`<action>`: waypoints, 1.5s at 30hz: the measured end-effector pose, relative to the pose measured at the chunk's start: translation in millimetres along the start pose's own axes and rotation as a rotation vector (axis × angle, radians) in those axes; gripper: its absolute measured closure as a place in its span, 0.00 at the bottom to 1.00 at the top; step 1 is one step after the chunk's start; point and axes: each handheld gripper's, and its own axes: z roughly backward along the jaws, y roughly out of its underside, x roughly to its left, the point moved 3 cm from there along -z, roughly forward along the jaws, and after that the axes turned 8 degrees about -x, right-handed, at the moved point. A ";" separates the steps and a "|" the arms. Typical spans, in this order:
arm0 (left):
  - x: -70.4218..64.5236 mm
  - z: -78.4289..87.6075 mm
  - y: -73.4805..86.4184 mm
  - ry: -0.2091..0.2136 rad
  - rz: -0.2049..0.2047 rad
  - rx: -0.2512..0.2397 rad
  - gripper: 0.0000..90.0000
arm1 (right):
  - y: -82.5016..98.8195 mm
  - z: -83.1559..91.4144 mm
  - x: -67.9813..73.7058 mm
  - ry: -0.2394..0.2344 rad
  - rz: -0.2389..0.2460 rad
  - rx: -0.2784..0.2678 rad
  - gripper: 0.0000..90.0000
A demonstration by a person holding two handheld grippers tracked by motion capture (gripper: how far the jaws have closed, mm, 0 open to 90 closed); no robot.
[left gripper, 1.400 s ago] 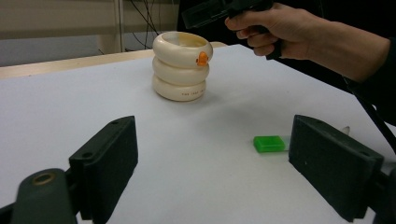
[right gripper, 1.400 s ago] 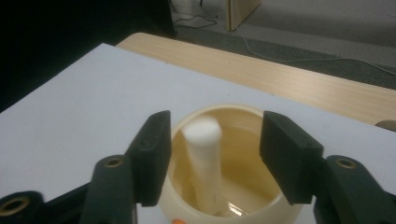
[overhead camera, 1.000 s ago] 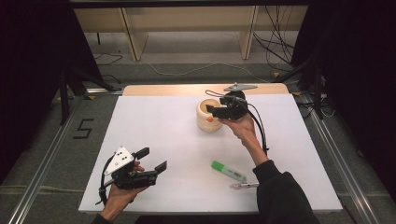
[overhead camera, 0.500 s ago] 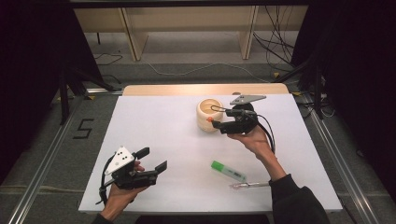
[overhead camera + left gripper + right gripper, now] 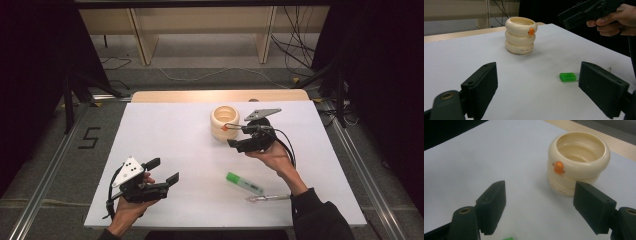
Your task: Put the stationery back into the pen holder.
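Right gripper (image 5: 231,134) jaws apart beside cream holder (image 5: 224,122), left gripper (image 5: 162,171) agape (near table (image 5: 165,130) front edge)

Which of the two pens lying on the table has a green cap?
The thicker marker, lying nearer the cream cup. The thin clear pen beside it, closer to the table edge, has none.

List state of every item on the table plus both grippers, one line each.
cream cup: upright, open top, looks empty, nothing touching it
green highlighter: lying flat, cap on, untouched
clear pen: lying flat beside the highlighter
right gripper: jaws open, just been opening, nothing between them, close to the cup
left gripper: jaws open, empty, held over the table near the front edge
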 end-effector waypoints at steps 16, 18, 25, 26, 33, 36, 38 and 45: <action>0.3 0.3 0.1 0.000 0.000 0.000 0.17 | 12.2 -1.9 9.5 -0.031 0.035 0.093 0.31; 0.1 0.4 0.0 0.000 0.001 -0.001 0.17 | 14.5 -1.4 11.6 -0.035 0.039 0.110 0.31; 0.7 0.9 -0.5 0.000 -0.002 0.000 0.17 | 23.5 -1.0 16.7 -0.051 0.062 0.158 0.31; 0.8 0.8 -0.5 0.000 -0.002 0.000 0.17 | 25.0 -1.0 17.3 -0.050 0.062 0.168 0.31; 0.6 0.3 -0.2 -0.001 -0.001 0.000 0.17 | 36.0 -1.1 22.1 -0.057 0.088 0.235 0.32; 1.3 0.4 -0.1 -0.002 -0.001 0.002 0.17 | 38.5 -1.0 22.3 -0.060 0.094 0.245 0.32; 1.7 -0.1 0.1 -0.004 0.003 0.001 0.17 | 42.0 -1.1 22.4 -0.060 0.100 0.265 0.32; 1.2 0.3 0.0 -0.001 -0.002 0.003 0.17 | 51.1 -5.5 28.0 -0.060 0.126 0.334 0.32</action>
